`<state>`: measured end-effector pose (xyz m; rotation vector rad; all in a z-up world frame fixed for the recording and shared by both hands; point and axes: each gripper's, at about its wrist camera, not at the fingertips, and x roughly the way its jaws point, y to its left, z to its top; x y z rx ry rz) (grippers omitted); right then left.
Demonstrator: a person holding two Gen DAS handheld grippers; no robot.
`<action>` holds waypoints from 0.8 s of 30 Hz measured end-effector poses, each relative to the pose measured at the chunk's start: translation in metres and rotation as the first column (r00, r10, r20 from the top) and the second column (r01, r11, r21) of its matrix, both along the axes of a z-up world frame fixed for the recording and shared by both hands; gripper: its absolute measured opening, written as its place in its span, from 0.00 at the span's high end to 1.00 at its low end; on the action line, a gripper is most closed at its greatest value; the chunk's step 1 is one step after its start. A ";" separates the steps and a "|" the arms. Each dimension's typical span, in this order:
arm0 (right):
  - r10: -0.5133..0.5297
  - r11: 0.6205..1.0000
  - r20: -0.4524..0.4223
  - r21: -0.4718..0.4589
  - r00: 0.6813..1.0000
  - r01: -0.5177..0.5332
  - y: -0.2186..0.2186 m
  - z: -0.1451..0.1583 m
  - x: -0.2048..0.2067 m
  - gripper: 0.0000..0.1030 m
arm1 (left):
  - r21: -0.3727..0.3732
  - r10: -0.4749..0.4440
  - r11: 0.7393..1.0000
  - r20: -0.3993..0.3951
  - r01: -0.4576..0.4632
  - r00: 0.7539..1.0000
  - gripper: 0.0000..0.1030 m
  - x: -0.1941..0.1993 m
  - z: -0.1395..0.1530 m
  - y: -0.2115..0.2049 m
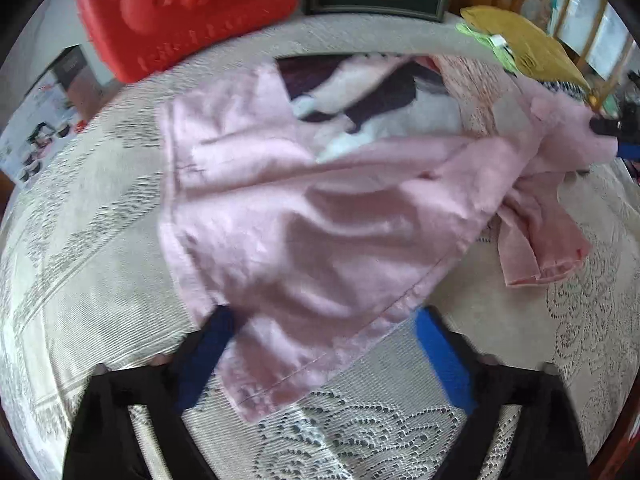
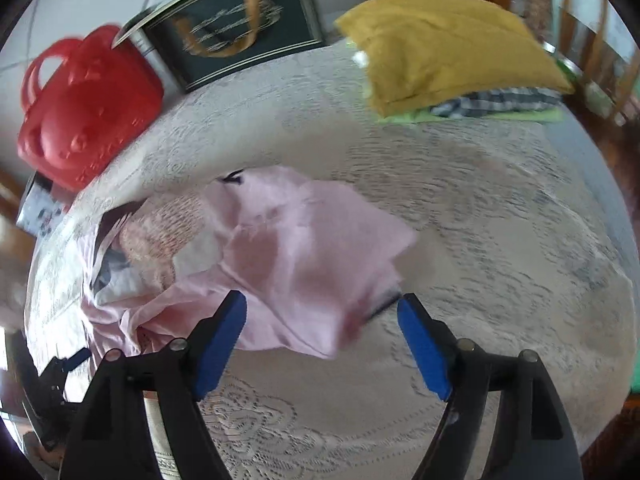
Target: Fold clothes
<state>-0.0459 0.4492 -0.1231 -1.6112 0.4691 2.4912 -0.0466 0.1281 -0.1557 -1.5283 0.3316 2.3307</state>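
Observation:
A pale pink garment (image 1: 320, 208) lies rumpled on the lace-covered table (image 1: 80, 248), with a purple and white print (image 1: 360, 96) showing at its far side. My left gripper (image 1: 324, 316) is open, its blue fingers (image 1: 440, 356) standing either side of the near hem, which drapes between them. In the right wrist view the same pink garment (image 2: 304, 256) lies bunched ahead. My right gripper (image 2: 320, 300) is open too, with a corner of the cloth between its fingertips. The right gripper (image 1: 612, 132) also shows at the garment's far right end in the left wrist view.
A red plastic handbag (image 2: 88, 108) and a dark framed picture (image 2: 240, 20) stand at the table's back edge. A stack of folded clothes topped by a mustard piece (image 2: 452, 48) sits at the back right. A printed box (image 1: 44, 120) is beyond the left edge.

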 end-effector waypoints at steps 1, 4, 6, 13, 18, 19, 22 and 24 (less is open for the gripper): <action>0.023 1.000 0.004 0.001 1.000 -0.023 -0.004 -0.003 -0.003 0.52 | 0.008 0.024 1.000 0.000 -0.024 1.000 0.82 -0.001 0.003 -0.003; 0.074 0.996 0.038 0.040 0.997 -0.076 -0.019 -0.009 -0.009 0.90 | 0.060 0.082 0.995 0.018 -0.083 0.996 0.90 -0.009 0.011 -0.015; 0.087 0.993 0.026 0.073 0.996 -0.089 -0.026 -0.001 -0.006 0.93 | 0.085 0.091 0.993 -0.055 -0.086 0.994 0.93 -0.002 0.043 -0.030; 0.150 0.983 -0.285 0.142 0.947 -0.112 -0.054 0.122 0.038 0.94 | 0.170 0.128 0.982 -0.305 -0.079 0.944 0.94 0.024 0.155 -0.085; 0.235 0.969 -0.534 0.197 0.812 -0.150 -0.097 0.235 0.079 0.94 | 0.235 0.163 0.970 -0.458 -0.058 0.874 0.94 0.044 0.239 -0.130; 0.252 0.966 -0.573 0.202 0.780 -0.164 -0.106 0.255 0.087 0.94 | 0.252 0.171 0.966 -0.481 -0.051 0.860 0.94 0.049 0.258 -0.143; 0.300 0.953 -0.633 0.238 0.714 -0.189 -0.131 0.304 0.102 0.94 | 0.291 0.164 0.957 -0.496 -0.015 0.853 0.94 0.057 0.298 -0.172; 0.293 0.954 -0.621 0.235 0.727 -0.184 -0.139 0.318 0.098 0.94 | 0.290 0.118 0.957 -0.444 0.017 0.888 0.93 0.053 0.295 -0.173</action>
